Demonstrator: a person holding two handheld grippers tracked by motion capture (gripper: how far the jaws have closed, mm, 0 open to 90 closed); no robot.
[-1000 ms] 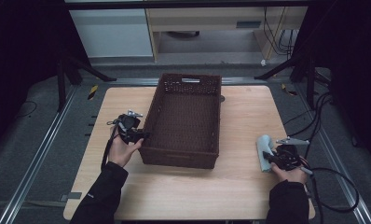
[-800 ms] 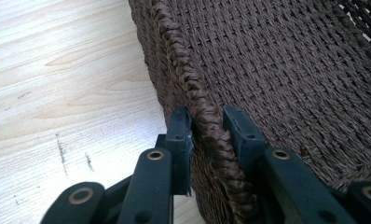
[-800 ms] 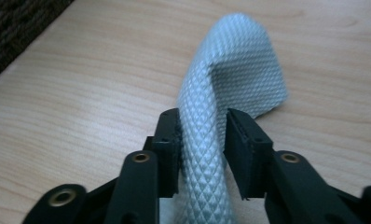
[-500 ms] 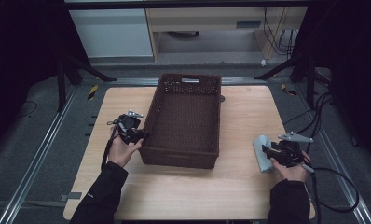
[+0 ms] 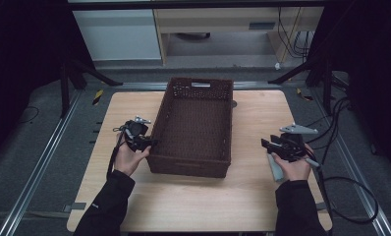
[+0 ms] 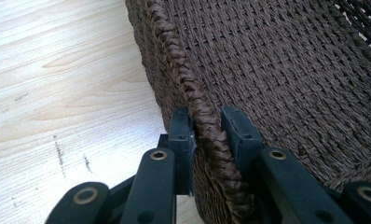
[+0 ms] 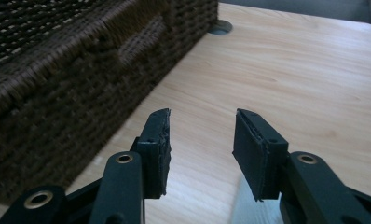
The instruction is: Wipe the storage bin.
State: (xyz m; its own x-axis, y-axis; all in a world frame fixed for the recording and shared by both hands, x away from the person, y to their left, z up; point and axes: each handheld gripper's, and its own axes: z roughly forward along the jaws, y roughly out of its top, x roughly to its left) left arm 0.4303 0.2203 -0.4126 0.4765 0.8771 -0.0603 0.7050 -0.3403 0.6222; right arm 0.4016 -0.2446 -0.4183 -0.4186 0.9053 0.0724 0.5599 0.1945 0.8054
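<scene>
Gripping 1 basket [image 5: 193,129] rim, L tongs [image 6: 207,128]

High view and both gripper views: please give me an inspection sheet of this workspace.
Surface: light wooden table, faint scuff marks.
Job's things: brown wicker basket, nothing seen inside; pale grey-blue object lying on the table under the right hand.
Clutter: nothing seen.
Grippers: left tongs clamped on the basket's braided rim; right tongs open, having just opened, nothing between them.
Cables: black cables trailing off the table's right side.
Surroundings: dark floor, metal rails, cabinets behind.
</scene>
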